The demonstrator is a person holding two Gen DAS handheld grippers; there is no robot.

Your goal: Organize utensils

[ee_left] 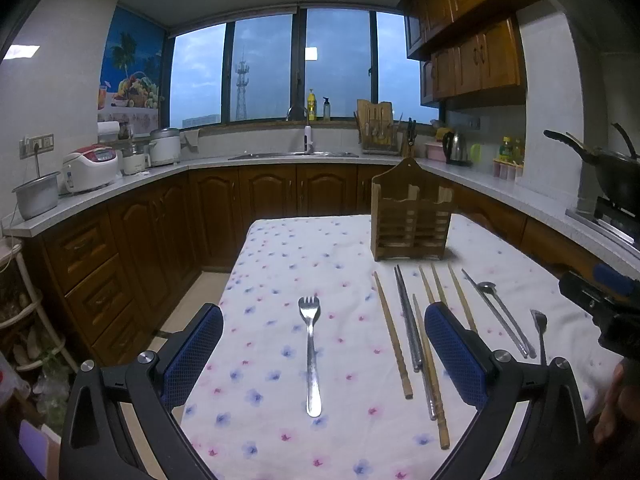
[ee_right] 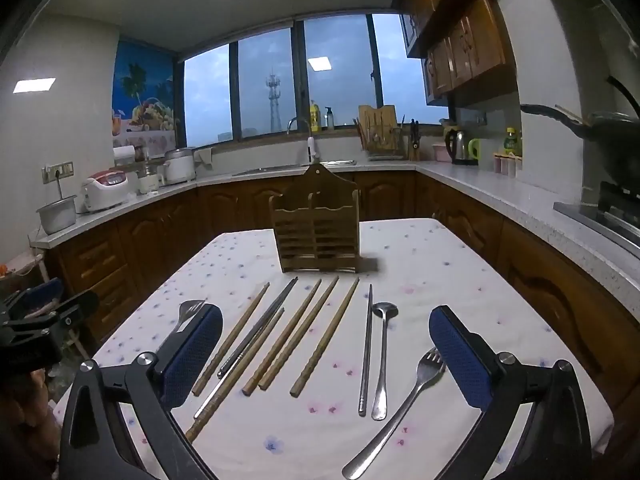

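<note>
A wooden utensil holder (ee_left: pixel 411 220) (ee_right: pixel 316 228) stands upright at the far side of the table, whose cloth (ee_left: pixel 280 264) (ee_right: pixel 420 264) is white with flowers. My left gripper (ee_left: pixel 324 314) is open above the cloth, and a steel fork (ee_left: pixel 311 356) lies flat between its fingers, untouched. To its right lie several wooden chopsticks (ee_left: pixel 394 340) and metal chopsticks (ee_left: pixel 410 324). My right gripper (ee_right: pixel 326 316) is open over the wooden chopsticks (ee_right: pixel 316 340), a metal chopstick (ee_right: pixel 366 352), a spoon (ee_right: pixel 383 356) and a second fork (ee_right: pixel 404 396). The first fork (ee_right: pixel 188 312) is half hidden behind its left finger.
Wooden cabinets and a pale counter (ee_left: pixel 280 160) wrap around the table, with rice cookers (ee_left: pixel 90 168) at left, a sink at the back and a wok (ee_left: pixel 616 168) on the stove at right. A person's hand (ee_left: pixel 610 408) shows at the right edge.
</note>
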